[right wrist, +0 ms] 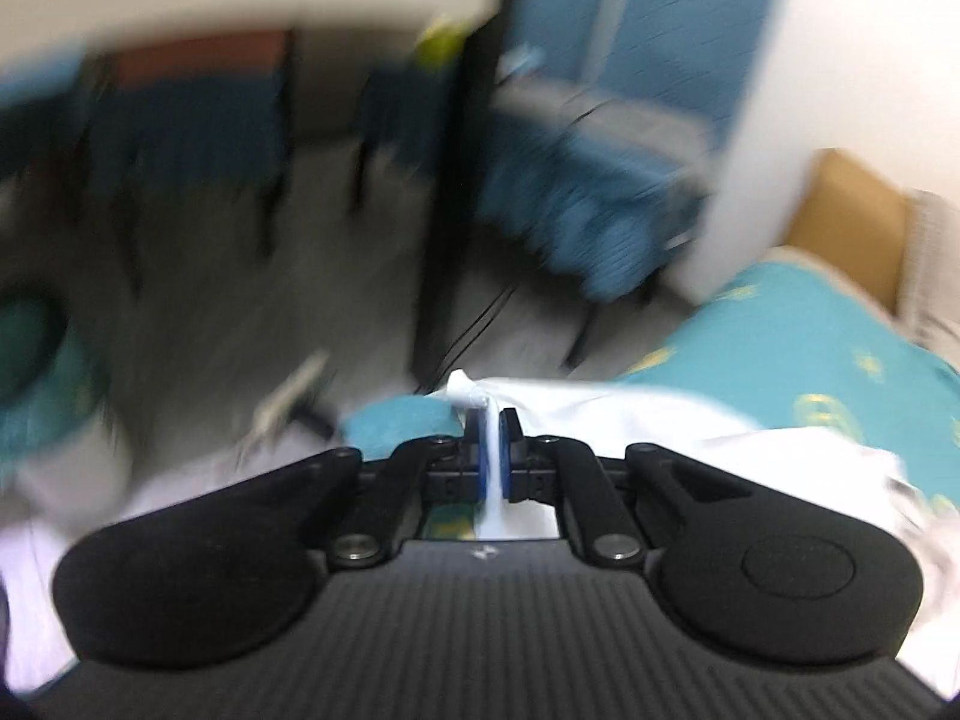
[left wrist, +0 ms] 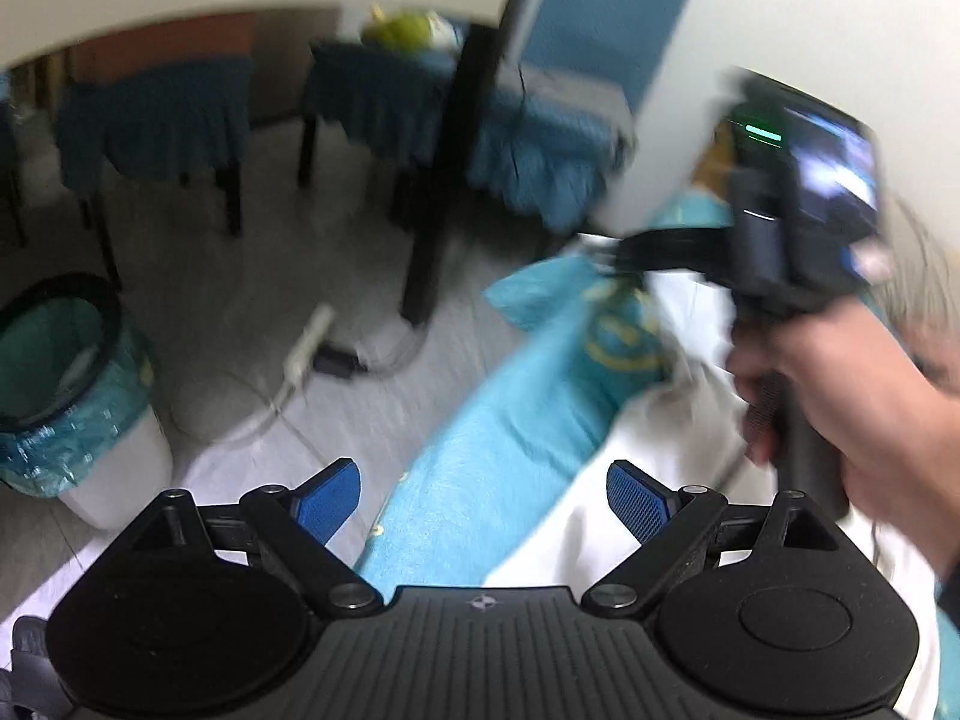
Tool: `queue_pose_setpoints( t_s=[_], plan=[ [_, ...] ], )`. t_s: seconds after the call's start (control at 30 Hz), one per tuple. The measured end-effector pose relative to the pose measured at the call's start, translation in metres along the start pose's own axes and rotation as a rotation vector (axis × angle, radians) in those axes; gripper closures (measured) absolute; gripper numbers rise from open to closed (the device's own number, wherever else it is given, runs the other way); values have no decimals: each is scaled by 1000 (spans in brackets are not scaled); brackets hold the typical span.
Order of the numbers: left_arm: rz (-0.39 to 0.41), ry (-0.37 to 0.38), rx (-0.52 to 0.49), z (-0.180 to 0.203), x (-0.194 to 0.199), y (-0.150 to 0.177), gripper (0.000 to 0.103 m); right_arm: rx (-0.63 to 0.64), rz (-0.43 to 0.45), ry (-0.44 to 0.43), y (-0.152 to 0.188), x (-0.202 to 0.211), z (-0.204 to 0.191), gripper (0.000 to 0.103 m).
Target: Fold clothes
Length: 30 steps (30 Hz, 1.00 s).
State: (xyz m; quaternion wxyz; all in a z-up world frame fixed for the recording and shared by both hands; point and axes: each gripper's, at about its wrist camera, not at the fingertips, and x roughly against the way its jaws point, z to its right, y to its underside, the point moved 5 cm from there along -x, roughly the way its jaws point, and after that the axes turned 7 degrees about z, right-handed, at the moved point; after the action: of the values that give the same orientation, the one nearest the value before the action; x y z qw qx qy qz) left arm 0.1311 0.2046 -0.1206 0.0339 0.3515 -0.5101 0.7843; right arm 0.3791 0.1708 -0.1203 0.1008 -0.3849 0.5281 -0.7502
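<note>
A white garment (left wrist: 648, 462) lies crumpled on a turquoise cloth (left wrist: 480, 456) with yellow prints. My left gripper (left wrist: 483, 495) hangs above the cloth's edge, its blue pads (left wrist: 636, 498) wide apart and bare, so it is open. In the left wrist view the right gripper (left wrist: 624, 255) reaches in from the right, held by a hand (left wrist: 840, 384), its tips at the garment's far edge. From the right wrist view, the right gripper (right wrist: 493, 420) is shut on a pinched fold of the white garment (right wrist: 600, 414), which bunches up past the pads.
Beyond the turquoise cloth (right wrist: 798, 342) is a grey floor with a power strip and cable (left wrist: 306, 348), a black table leg (left wrist: 438, 198), blue-skirted chairs (left wrist: 156, 120) and a lined bin (left wrist: 72, 384). A cardboard box (right wrist: 852, 222) stands at the right.
</note>
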Motion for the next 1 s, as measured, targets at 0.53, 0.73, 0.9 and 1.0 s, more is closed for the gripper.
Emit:
queue_pose_setpoints(
  t_s=[0.53, 0.73, 0.9, 1.0],
  plan=[
    [-62, 42, 21, 14, 0, 0, 11, -336, -52, -52, 24, 45, 55, 94],
    [-83, 34, 43, 10, -8, 4, 11, -472, -108, -147, 34, -3, 29, 95],
    [-100, -4, 107, -2, -13, 4, 11, -473, -105, -147, 32, -36, 7, 96],
    [-102, -11, 123, -5, -14, 4, 11, -470, -49, -140, 25, -37, 4, 96]
  ],
)
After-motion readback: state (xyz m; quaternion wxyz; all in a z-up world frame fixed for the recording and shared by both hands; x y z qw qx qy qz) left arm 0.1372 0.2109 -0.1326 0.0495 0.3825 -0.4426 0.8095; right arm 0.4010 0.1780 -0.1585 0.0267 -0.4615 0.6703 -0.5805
